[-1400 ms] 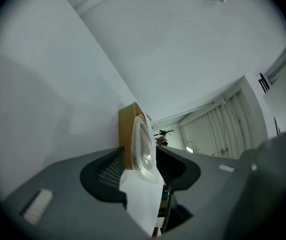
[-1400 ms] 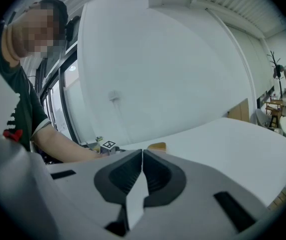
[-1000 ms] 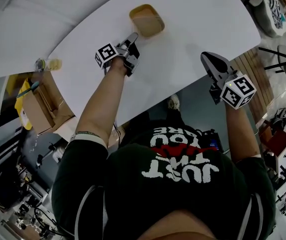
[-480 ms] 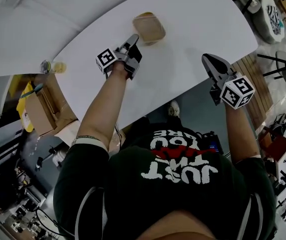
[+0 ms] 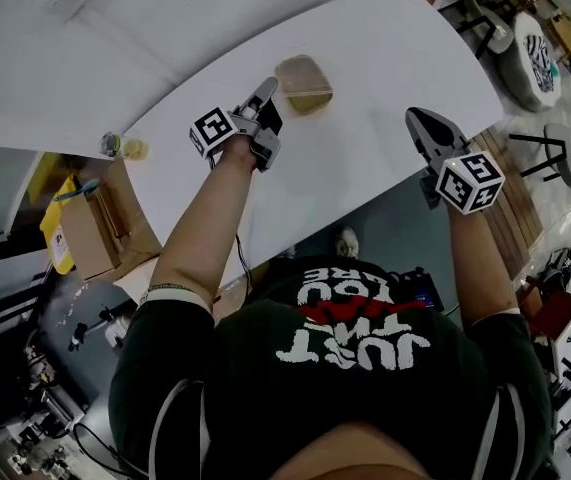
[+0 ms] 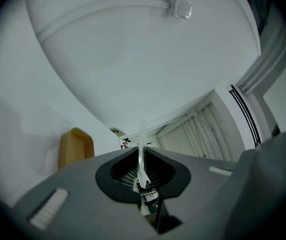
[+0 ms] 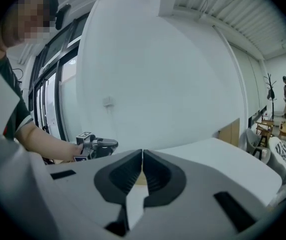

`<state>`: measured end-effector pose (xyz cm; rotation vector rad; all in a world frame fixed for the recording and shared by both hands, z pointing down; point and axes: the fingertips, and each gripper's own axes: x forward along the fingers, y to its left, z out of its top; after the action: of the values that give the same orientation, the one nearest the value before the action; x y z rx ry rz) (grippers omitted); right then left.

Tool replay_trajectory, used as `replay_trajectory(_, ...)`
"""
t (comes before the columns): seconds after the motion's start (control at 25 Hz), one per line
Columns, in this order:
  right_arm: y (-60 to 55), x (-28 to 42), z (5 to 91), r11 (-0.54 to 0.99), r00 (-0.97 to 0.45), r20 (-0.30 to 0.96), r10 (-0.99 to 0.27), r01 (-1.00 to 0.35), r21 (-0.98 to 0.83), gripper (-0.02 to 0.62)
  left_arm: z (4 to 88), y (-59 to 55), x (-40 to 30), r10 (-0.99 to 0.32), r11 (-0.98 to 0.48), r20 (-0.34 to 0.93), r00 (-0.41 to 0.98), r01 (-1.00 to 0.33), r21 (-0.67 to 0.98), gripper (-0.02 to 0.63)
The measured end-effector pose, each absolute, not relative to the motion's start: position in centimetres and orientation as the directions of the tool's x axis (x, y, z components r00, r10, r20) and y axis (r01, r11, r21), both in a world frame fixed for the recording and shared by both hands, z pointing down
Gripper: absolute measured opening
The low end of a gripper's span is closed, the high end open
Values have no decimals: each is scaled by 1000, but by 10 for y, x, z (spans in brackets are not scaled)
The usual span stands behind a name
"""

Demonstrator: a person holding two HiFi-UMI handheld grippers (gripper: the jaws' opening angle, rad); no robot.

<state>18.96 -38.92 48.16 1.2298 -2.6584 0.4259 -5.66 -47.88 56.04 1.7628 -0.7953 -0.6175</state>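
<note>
Showing only its thin edge, the clear plastic piece (image 6: 143,130) was hard to identify; the left gripper (image 6: 141,153) clamped it, near the yellow container (image 6: 75,148) on the white table (image 5: 365,158). The right gripper (image 7: 142,154) sat closed, empty.

White table (image 5: 375,163), cardboard box (image 5: 90,233) at L, small jar (image 5: 133,149), cushioned chair (image 5: 540,53)

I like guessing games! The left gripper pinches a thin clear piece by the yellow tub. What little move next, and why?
Probably nudge the left gripper sideways toward the yellow tub: its jaws are shut on the clear piece, and the tub sits just beside them.
</note>
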Motion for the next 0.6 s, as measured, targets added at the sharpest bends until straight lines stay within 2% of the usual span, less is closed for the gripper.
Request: replay_trajectory(0.6, -396, 196, 403, 620, -622, 214, -753, -780, -84, 8, 407, -465, -64, -734, -537, -78, 674, -508, 674, 29)
